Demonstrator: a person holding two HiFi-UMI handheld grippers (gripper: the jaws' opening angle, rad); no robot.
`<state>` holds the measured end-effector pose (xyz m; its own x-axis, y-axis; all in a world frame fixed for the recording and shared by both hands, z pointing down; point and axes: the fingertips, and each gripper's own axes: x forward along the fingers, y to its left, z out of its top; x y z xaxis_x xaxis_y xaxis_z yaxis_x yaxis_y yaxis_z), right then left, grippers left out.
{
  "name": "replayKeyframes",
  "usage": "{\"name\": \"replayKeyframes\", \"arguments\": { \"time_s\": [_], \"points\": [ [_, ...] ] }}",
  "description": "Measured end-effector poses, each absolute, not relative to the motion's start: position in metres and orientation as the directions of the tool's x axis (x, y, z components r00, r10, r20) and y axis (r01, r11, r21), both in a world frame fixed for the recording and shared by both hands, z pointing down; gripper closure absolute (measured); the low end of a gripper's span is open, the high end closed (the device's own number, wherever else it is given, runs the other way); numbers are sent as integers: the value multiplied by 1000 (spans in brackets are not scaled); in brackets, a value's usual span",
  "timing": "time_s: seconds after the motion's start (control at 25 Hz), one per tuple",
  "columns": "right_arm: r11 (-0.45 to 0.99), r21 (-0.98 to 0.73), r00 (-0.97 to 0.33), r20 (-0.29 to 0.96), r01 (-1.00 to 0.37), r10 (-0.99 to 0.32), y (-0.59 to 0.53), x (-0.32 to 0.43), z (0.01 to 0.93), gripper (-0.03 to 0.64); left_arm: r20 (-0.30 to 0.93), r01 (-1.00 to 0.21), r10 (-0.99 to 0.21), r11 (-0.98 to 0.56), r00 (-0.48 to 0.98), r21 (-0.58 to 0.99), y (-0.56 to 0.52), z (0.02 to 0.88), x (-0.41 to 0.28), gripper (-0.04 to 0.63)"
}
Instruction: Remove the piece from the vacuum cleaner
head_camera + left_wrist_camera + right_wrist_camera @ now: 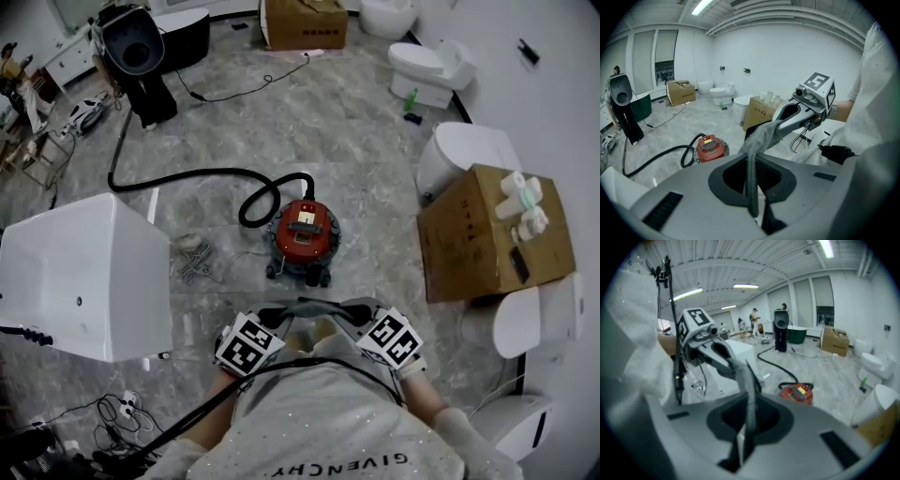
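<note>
Nearest, lower centre of the head view: my left gripper [283, 319], clamped shut on one edge of the grey fabric piece [319, 306]; my right gripper [354, 317], clamped on the other edge. Mid-frame beyond: red vacuum cleaner [304, 232], well apart from the piece. Risk: thin fabric slipping from either pinch if I spread my hands.

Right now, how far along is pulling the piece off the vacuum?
Done: the grey piece is off the red vacuum cleaner, which sits apart from it on the floor. In hand: the left gripper and the right gripper are both shut on the piece, which is stretched between them near the person's chest. Left: setting it down; it is not yet put anywhere.
</note>
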<state>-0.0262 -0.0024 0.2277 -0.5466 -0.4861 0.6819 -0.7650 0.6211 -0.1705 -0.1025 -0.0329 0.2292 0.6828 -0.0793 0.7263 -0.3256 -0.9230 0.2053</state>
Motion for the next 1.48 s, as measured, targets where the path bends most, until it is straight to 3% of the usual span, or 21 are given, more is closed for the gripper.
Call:
{"name": "replayKeyframes", "arguments": {
  "time_s": [1.48],
  "points": [
    [659,-148,-533,727,-737,-433,3,-32,199,589,730,-341,-77,-914,679,221,-32,203,-105,563]
  ]
}}
